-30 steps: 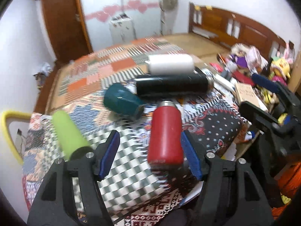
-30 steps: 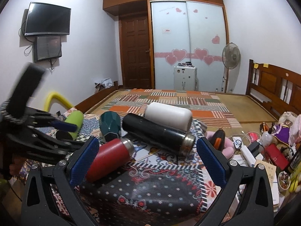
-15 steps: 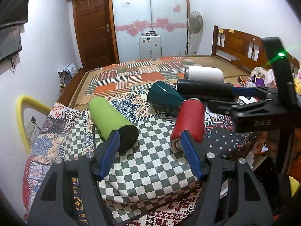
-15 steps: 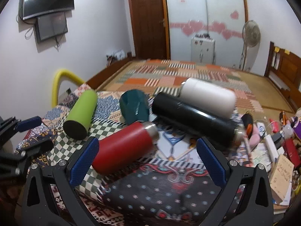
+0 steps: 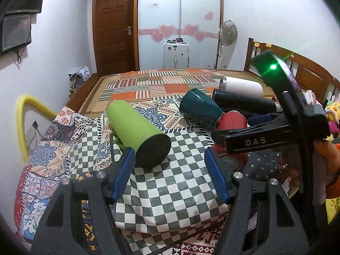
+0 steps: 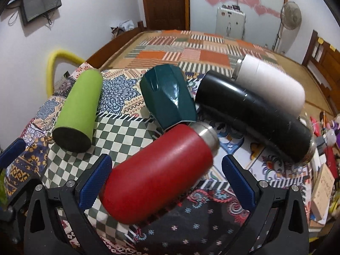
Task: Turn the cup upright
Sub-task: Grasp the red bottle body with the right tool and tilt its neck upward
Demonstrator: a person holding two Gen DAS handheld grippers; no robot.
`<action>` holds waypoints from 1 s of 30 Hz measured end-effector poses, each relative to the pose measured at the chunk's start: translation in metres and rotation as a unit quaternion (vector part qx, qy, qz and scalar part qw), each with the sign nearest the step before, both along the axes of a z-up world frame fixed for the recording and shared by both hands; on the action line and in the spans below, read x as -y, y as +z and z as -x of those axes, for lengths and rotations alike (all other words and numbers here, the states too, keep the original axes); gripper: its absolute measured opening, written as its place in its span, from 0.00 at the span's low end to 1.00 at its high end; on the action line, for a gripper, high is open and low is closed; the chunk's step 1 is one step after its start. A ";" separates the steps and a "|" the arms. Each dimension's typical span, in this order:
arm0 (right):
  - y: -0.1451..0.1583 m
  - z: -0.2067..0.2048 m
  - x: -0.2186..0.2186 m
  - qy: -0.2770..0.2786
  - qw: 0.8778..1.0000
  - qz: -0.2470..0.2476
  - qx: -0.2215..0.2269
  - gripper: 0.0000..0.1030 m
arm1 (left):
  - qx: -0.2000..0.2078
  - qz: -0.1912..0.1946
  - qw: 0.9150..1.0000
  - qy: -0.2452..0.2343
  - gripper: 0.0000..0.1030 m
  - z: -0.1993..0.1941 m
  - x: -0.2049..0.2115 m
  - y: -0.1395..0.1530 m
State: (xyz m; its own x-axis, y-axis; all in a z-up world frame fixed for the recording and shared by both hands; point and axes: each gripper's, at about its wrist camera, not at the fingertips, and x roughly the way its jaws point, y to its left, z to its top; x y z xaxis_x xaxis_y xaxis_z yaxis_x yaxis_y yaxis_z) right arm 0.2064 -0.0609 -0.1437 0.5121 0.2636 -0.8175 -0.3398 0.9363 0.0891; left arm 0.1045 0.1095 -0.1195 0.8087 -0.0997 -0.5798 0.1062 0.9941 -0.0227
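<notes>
Several cups lie on their sides on a patterned cloth: a lime green one (image 5: 136,127) (image 6: 78,108), a dark teal one (image 5: 199,108) (image 6: 167,99), a red bottle (image 6: 161,170) (image 5: 232,120), a black flask (image 6: 250,114) and a white one (image 6: 272,85). My left gripper (image 5: 170,170) is open, the green cup's black base just beyond its left finger. My right gripper (image 6: 166,178) is open, its fingers either side of the red bottle's lower body. In the left wrist view the right gripper's body (image 5: 276,136) hides most of the red bottle.
The cloth covers a low table (image 5: 170,191) in front of a bed with a patchwork mat (image 5: 165,85). A yellow padded rail (image 5: 23,119) stands at left. Clutter and toys (image 6: 323,170) lie at right by the wooden headboard.
My left gripper has swung left, from the red bottle to the green cup. My right gripper has moved down and closer, now straddling the red bottle.
</notes>
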 end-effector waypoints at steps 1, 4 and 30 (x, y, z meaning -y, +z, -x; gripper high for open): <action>-0.003 -0.002 0.000 -0.001 1.000 0.001 -0.013 1.00 | 0.001 0.001 1.000 -0.001 0.65 0.000 0.000 0.000; -0.005 -0.007 -0.003 -0.001 0.999 0.017 -0.029 1.00 | 0.004 0.000 1.000 -0.003 0.65 0.002 0.000 -0.002; -0.006 0.011 0.037 0.142 0.986 0.049 -0.077 0.60 | -0.002 -0.013 1.000 -0.025 0.66 -0.011 0.038 -0.004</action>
State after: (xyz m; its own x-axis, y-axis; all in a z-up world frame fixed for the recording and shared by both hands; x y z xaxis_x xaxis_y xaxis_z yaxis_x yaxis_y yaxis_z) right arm 0.1956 -0.0983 -0.1494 0.2967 0.2950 -0.9082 -0.5793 0.8117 0.0744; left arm 0.1157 0.0711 -0.1232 0.8012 -0.1243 -0.5853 0.1557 0.9878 0.0033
